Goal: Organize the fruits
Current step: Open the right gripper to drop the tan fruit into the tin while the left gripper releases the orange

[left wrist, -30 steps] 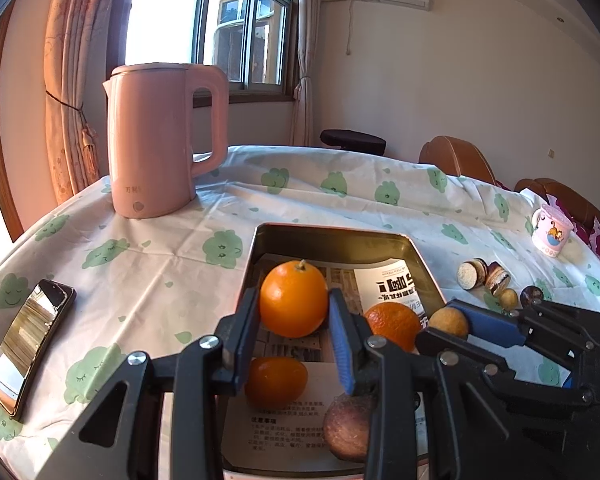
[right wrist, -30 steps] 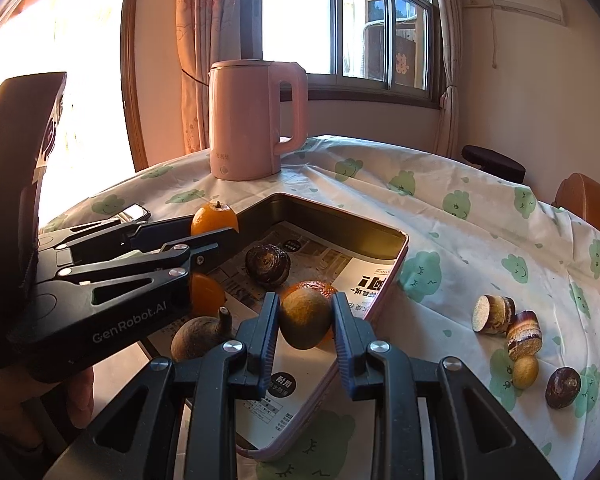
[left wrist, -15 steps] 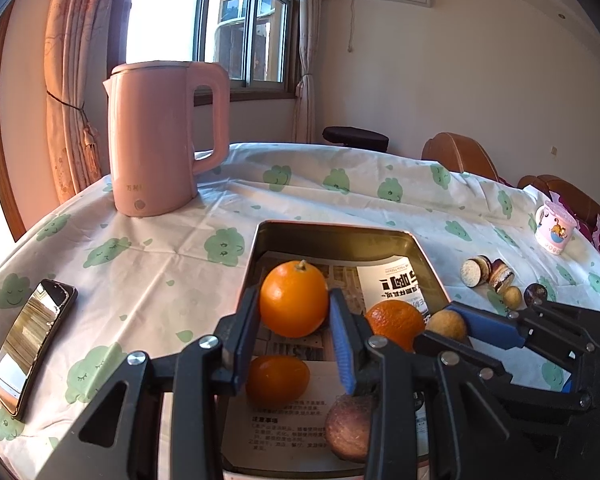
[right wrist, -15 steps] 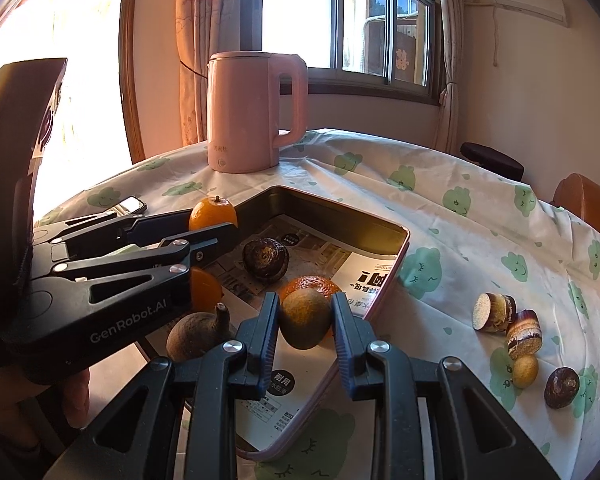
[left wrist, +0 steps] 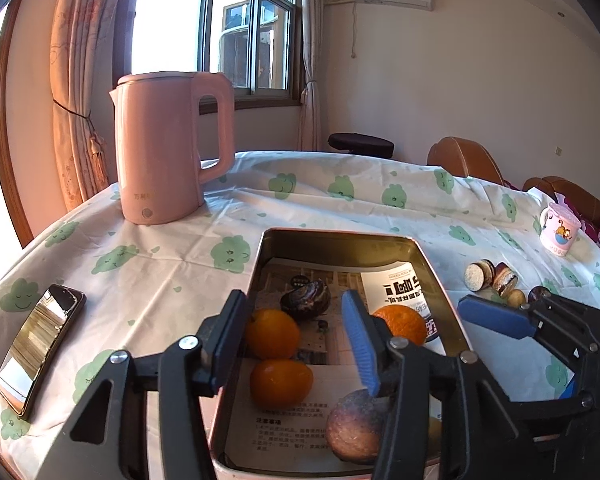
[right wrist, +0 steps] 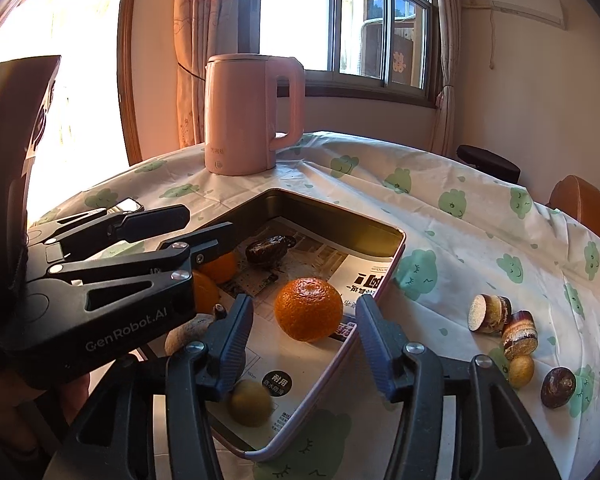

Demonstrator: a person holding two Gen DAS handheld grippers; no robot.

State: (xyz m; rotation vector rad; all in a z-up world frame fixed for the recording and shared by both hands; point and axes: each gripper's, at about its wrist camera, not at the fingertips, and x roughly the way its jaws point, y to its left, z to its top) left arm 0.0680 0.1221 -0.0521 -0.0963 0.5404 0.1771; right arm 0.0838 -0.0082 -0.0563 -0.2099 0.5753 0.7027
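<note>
A metal tray (left wrist: 332, 238) (right wrist: 380, 233) lined with printed paper holds the fruit. My left gripper (left wrist: 296, 340) is open above it, over an orange (left wrist: 272, 334) that lies beside a second orange (left wrist: 281, 383). A third orange (left wrist: 400, 322) (right wrist: 309, 309), a dark wrinkled fruit (left wrist: 305, 299) (right wrist: 266, 251) and a brown round fruit (left wrist: 356, 424) also lie in the tray. My right gripper (right wrist: 304, 340) is open over the tray's near corner. A blurred yellow-green fruit (right wrist: 251, 402) lies just under its left finger.
A pink kettle (left wrist: 168, 148) (right wrist: 252, 114) stands behind the tray. A phone (left wrist: 40, 344) lies at the left. Cut brown pieces (right wrist: 490, 313), a small yellow fruit (right wrist: 521, 370) and a dark fruit (right wrist: 558, 387) lie right of the tray. A mug (left wrist: 559, 230) stands far right.
Both grippers have opened. The left let go of its orange, which now lies in the tray. The right let go of the yellow-green fruit, which now lies low in the tray.
</note>
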